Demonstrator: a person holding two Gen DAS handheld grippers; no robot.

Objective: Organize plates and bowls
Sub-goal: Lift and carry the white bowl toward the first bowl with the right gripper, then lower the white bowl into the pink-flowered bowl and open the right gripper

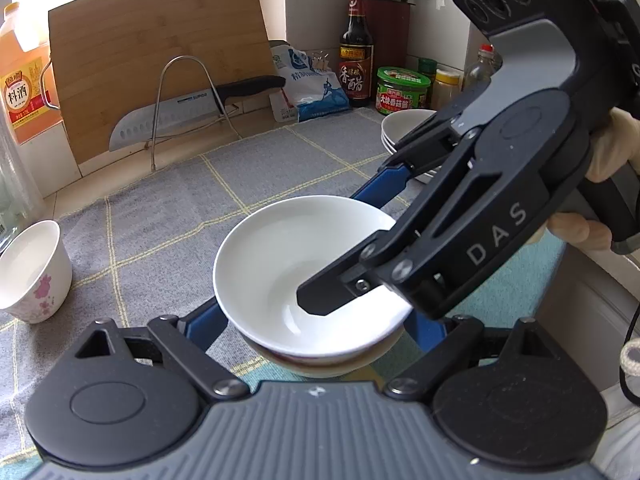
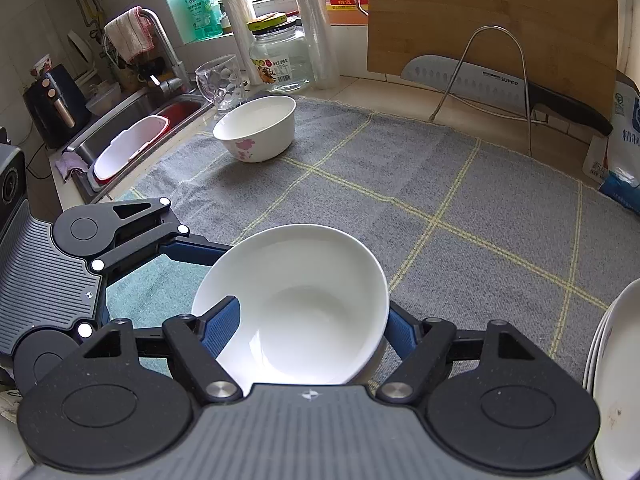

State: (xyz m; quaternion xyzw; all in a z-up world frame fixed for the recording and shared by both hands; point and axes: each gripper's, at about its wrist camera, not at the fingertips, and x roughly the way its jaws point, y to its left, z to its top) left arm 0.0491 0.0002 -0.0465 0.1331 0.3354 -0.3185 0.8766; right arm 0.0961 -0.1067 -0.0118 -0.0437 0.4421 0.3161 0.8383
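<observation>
A white bowl [image 1: 304, 264] sits nested on another bowl of which only the banded lower side shows [image 1: 332, 364], over the grey cloth. My right gripper [image 1: 352, 248] grips the top bowl's rim, one finger [image 1: 332, 296] inside and one outside; the same bowl fills the right wrist view [image 2: 304, 308]. My left gripper [image 1: 316, 332] straddles the bowls from below, its blue fingers [image 1: 208, 324] wide on both sides. A flowered white bowl [image 2: 256, 128] stands at the far left. A stack of white plates [image 1: 404, 128] lies at the right, also in the right wrist view [image 2: 616, 360].
A cutting board [image 1: 160, 56] and a knife [image 1: 168, 120] on a wire rack stand at the back. Bottles and jars [image 1: 356, 48] line the back right. A sink [image 2: 136, 140], a glass [image 2: 222, 82] and a jar [image 2: 280, 56] are at the left.
</observation>
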